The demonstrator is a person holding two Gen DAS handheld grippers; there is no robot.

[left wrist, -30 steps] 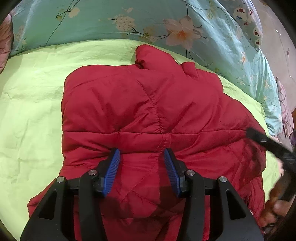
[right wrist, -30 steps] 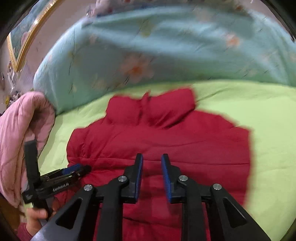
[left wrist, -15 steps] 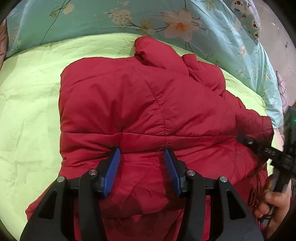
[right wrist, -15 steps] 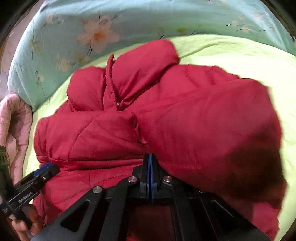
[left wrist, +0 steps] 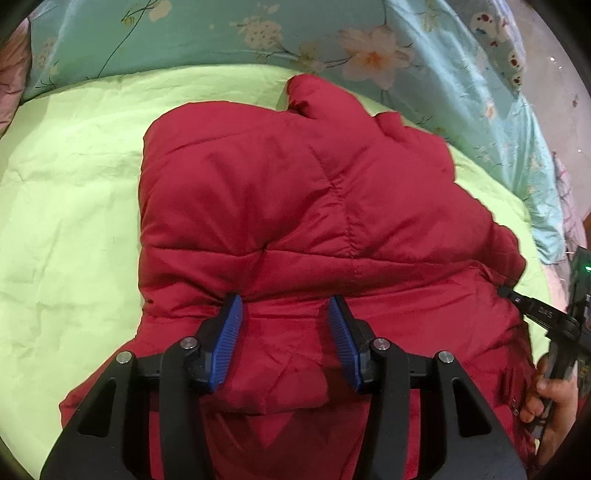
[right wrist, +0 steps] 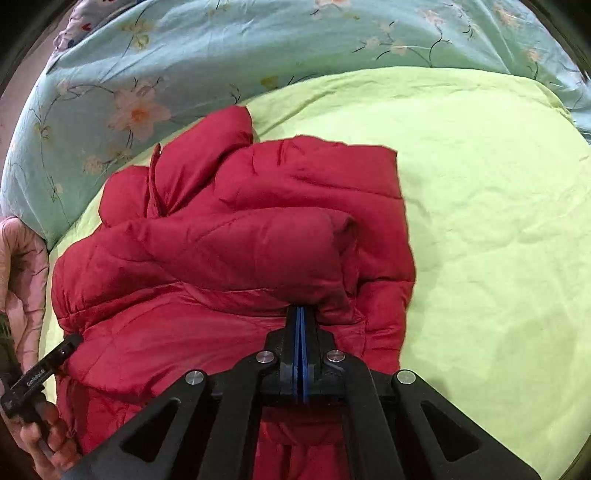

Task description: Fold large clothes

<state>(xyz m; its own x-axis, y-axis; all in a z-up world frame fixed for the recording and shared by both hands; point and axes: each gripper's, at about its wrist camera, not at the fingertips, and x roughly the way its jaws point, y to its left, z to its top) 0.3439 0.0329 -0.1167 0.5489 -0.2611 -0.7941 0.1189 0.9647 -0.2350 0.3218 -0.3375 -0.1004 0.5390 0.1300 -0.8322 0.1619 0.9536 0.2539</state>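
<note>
A red quilted puffer jacket [left wrist: 295, 221] lies on a lime-green bedsheet [left wrist: 74, 221] that covers the bed. Behind the sheet runs a teal floral quilt [left wrist: 258, 33], and a pink padded garment [right wrist: 18, 266] shows at the left edge of the right wrist view. There are no containers in view; the jacket simply rests on the bed, with its collar end toward the quilt and one side folded over the middle.

The left claw [left wrist: 284, 328] stands partly open above the lower part of the jacket. Its blue ribbed pads [left wrist: 227, 343] are apart with red fabric showing between them, and they do not appear to press on the cloth; whether the tips touch the fabric cannot be told.

The right claw [right wrist: 300, 314] is fully closed, its blue pads [right wrist: 300, 354] pressed flat together. A bulging fold of the jacket sits right at the tips and seems pinched there, with the puffy sleeve or side panel lifted and draped across the body of the jacket. From the left wrist view, the right claw's black finger reaches into the jacket's right edge, and the right hand [left wrist: 554, 406] grips the handle below it. From the right wrist view, the left hand [right wrist: 40, 435] holds its handle at the jacket's lower left corner.
</note>
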